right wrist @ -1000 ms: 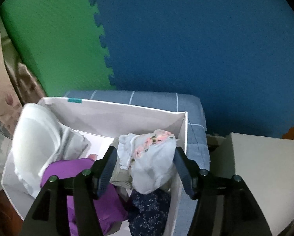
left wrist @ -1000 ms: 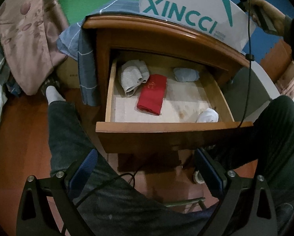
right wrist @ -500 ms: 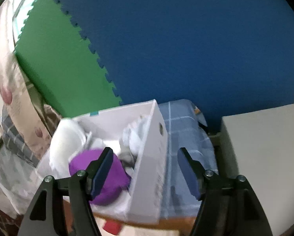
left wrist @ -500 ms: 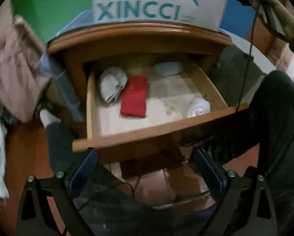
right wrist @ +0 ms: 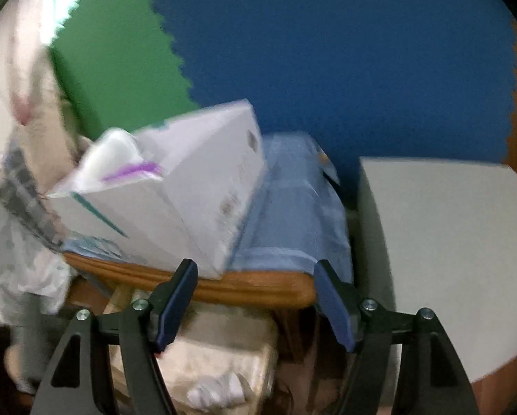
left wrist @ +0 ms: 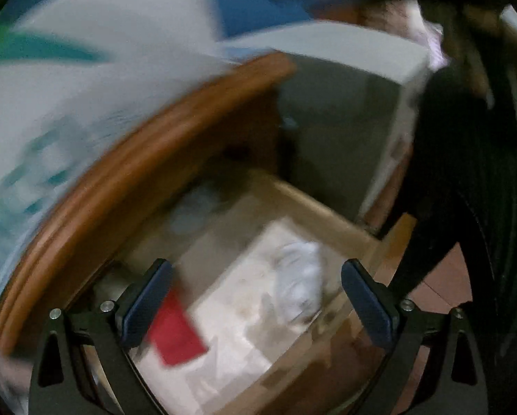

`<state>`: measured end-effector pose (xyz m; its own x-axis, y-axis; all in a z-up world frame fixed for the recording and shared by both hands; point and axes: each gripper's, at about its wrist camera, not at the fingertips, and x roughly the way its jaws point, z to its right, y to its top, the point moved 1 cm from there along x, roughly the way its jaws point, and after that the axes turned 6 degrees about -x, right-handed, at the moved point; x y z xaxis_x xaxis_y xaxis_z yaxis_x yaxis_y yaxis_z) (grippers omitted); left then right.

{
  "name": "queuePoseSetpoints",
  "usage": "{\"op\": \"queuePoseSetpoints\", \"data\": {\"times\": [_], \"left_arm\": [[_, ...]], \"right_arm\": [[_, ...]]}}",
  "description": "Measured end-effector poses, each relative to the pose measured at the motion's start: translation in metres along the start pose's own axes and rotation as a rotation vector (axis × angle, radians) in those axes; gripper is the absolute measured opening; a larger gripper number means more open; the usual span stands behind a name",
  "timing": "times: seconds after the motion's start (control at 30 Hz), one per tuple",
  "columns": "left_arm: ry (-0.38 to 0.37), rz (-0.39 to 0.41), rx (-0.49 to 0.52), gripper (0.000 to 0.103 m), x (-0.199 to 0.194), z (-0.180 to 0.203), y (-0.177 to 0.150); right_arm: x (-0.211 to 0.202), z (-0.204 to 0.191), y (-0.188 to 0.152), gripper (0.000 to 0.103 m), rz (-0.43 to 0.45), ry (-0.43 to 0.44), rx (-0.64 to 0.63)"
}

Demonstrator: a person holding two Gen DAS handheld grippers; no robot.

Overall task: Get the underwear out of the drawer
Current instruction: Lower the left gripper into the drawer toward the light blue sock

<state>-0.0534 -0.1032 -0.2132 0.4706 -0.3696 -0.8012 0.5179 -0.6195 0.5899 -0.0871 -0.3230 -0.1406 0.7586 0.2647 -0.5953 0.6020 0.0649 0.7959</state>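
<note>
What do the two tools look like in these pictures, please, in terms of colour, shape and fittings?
Both look alike. The left tool has two black, angular arms with triangular cut-outs and silver screw heads, each ending in a flat dark blue pad. The right tool has the same black frame, silver screws and dark blue pads. No cables, markings or sleeves can be made out clearly.

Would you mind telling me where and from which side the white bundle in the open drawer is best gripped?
Probably across its raised, crumpled middle, coming straight down from above. The white bundle lies loose on the drawer floor near the front corner, so the walls block a sideways approach. The open left claw is already over the drawer beside it. Blur hides the folds, so this is tentative.
</note>
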Motion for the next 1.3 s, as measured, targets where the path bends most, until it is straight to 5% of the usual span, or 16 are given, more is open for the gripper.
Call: {"op": "queuePoseSetpoints", "data": {"times": [0.03,0.2,0.43,0.57,0.7,0.8,0.9,0.97,1.07,1.17,1.2,1.3], "left_arm": [[-0.024,-0.044,0.038,0.097,0.018,0.006,0.008],[-0.067,-0.209,0.097,0.091,0.075,0.018,0.023],[-0.168,-0.39,-0.047,0.089,0.118,0.005,0.03],[-0.152,-0.424,-0.087,0.076,0.126,0.0,0.034],[-0.035,-0.297,0.06,0.076,0.118,0.005,0.024],[0.075,-0.285,0.212,0.074,0.121,0.009,0.008],[0.205,-0.139,0.33,0.082,0.108,0.009,0.006],[0.344,-0.022,0.529,0.088,0.107,0.021,-0.004],[0.388,0.091,0.701,0.092,0.11,0.029,-0.02],[0.31,0.083,0.57,0.095,0.116,0.012,-0.011],[0.328,0.08,0.497,0.087,0.121,0.0,-0.006],[0.272,0.161,0.474,0.088,0.12,-0.001,-0.01]], "right_arm": [[-0.002,0.0,-0.001,0.081,0.011,0.013,-0.002],[0.007,0.004,-0.004,0.081,-0.028,-0.008,0.008],[0.002,0.007,-0.004,0.081,0.006,0.0,0.019],[0.0,0.004,-0.004,0.081,0.017,0.005,0.008],[-0.004,0.005,-0.004,0.081,0.03,0.008,0.012],[-0.007,0.006,-0.004,0.081,0.041,0.012,0.022],[-0.006,0.005,-0.005,0.081,0.032,0.004,0.016],[-0.004,0.003,-0.004,0.081,0.027,0.004,0.008],[0.001,-0.002,-0.004,0.081,0.01,-0.001,-0.01],[0.006,-0.007,-0.005,0.081,-0.012,-0.015,-0.038],[0.007,-0.008,-0.005,0.081,-0.015,-0.016,-0.044],[0.008,-0.008,-0.006,0.081,-0.02,-0.018,-0.05]]}}
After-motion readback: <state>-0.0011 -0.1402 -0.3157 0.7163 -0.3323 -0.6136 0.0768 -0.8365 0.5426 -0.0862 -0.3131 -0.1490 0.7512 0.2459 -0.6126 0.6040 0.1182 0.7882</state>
